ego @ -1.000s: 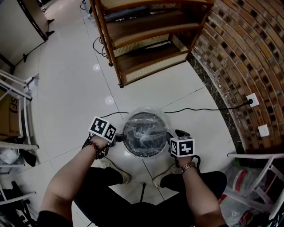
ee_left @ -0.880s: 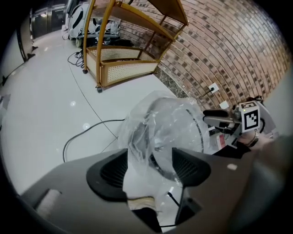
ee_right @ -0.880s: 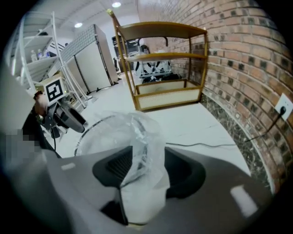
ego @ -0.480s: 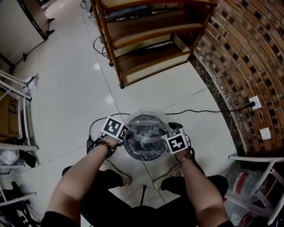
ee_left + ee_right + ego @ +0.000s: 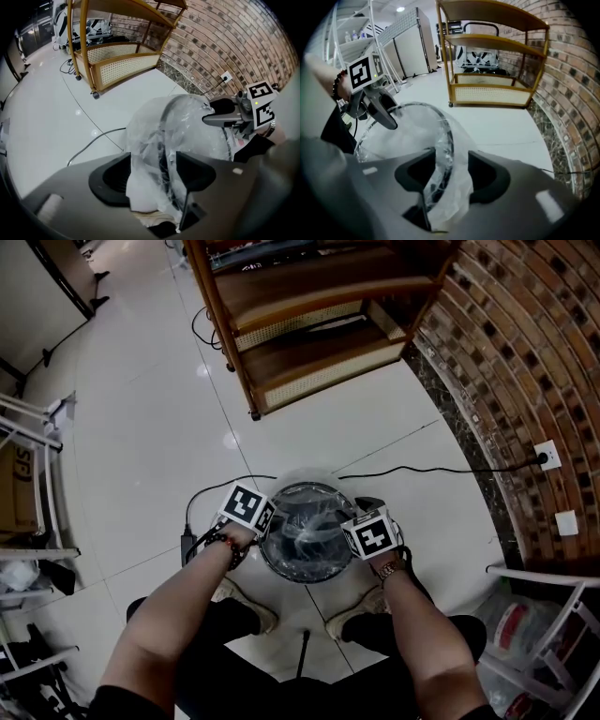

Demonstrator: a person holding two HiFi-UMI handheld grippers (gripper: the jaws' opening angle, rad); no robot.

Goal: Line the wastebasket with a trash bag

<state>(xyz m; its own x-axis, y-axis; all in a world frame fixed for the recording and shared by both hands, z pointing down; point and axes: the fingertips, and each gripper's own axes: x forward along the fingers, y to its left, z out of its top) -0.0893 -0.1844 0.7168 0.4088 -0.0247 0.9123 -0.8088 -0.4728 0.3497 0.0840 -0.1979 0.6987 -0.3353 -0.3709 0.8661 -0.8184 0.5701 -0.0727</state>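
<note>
Left gripper [image 5: 154,172] and right gripper [image 5: 452,176], jaws spread, the right's just opening, straddle the wastebasket [image 5: 309,578] rim; the flimsy, likely slippery trash bag [image 5: 187,131] looks best pinched at its hem.

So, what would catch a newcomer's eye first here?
A round wastebasket on the white floor, a clear trash bag draped over its rim, sits centre frame. The left gripper and right gripper straddle opposite sides of that rim, bag between the jaws; the right's jaws have just been opening. Behind stand a wooden shelf and brick wall.
</note>
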